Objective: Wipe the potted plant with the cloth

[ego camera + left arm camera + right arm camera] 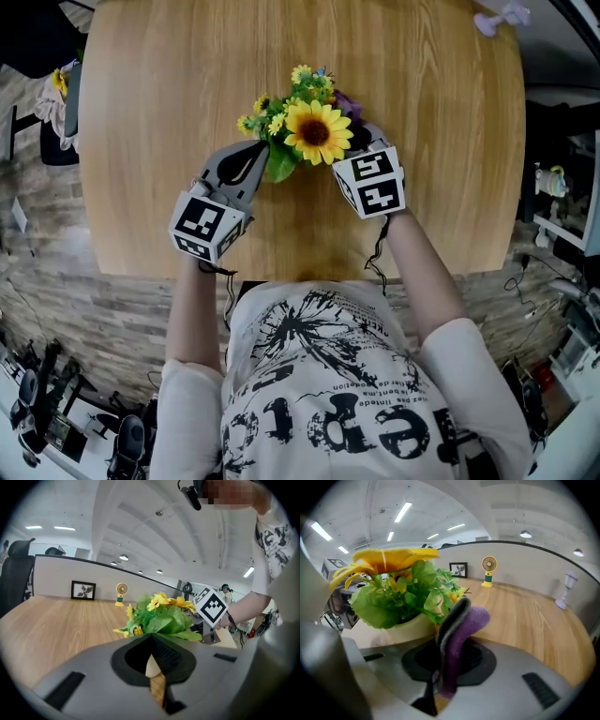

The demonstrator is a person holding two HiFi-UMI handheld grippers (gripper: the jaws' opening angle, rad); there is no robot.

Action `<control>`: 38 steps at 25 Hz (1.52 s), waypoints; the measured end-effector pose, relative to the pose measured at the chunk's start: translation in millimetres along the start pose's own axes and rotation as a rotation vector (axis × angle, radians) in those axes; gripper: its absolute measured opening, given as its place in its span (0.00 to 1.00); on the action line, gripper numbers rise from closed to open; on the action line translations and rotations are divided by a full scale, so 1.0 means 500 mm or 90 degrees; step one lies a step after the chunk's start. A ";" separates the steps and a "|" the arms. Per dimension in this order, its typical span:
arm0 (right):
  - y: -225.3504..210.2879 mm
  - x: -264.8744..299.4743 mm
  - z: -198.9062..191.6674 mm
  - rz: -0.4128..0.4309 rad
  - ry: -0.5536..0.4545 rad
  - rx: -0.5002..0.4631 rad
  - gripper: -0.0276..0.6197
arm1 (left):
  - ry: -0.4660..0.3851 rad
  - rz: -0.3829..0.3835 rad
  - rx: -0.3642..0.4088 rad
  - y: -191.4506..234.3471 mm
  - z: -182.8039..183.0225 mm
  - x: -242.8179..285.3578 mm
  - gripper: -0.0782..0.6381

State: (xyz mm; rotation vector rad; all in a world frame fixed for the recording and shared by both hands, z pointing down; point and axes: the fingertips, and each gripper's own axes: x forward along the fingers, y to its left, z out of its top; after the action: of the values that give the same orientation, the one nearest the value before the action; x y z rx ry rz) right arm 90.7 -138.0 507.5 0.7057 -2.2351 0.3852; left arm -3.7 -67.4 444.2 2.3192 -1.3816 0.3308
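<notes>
A person at a wooden counter (169, 94) holds a gripper in each hand, with a potted plant (314, 131) between the two sets of fingers.

The right gripper (368, 141) has its fingers clamped on a purple cloth (461, 627). The cloth stands up from the fingers in a thick folded loop with a grey edge. It sits just beside the plant's cream pot (401, 625) and under its green leaves.

The left gripper (255, 155) has its fingers pressed together with nothing visibly caught between them. Their tips are close against a leaf on the far side of the plant from the cloth.

The plant is a bunch of bright flowers topped by a large sunflower, probably artificial. It looks light and top-heavy, so a firm wipe could tip or slide it. The leaves and petals are thin and will bend away, while the pot looks stiff and smooth. The pot wall or rim seems the safest place to steady it. The cloth looks soft and spongy, and will fold around leaves easily.

Each gripper carries a cube with black and white square markers, which hold no words. The person's white shirt has dark lettering, but it cannot be read reliably from this angle. Beyond the fingers stand a small framed picture (83, 590) and a little yellow fan (121, 594), with no legible brand.
</notes>
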 end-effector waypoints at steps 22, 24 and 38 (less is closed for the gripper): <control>0.094 -0.057 -0.068 -0.112 0.050 0.129 0.15 | -0.011 -0.120 0.075 -0.010 -0.001 -0.001 0.11; 0.108 -0.059 -0.069 -0.124 0.054 0.148 0.15 | -0.015 -0.136 0.086 -0.010 0.001 -0.002 0.11; 0.244 -0.038 -0.055 -0.105 0.054 0.209 0.15 | -0.019 -0.223 0.128 -0.032 0.002 0.008 0.11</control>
State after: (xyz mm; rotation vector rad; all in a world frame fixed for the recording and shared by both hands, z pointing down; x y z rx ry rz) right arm 44.8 -20.0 505.3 1.0173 -2.0370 0.6957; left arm 12.4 -64.2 441.3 2.6821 -0.9645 0.3389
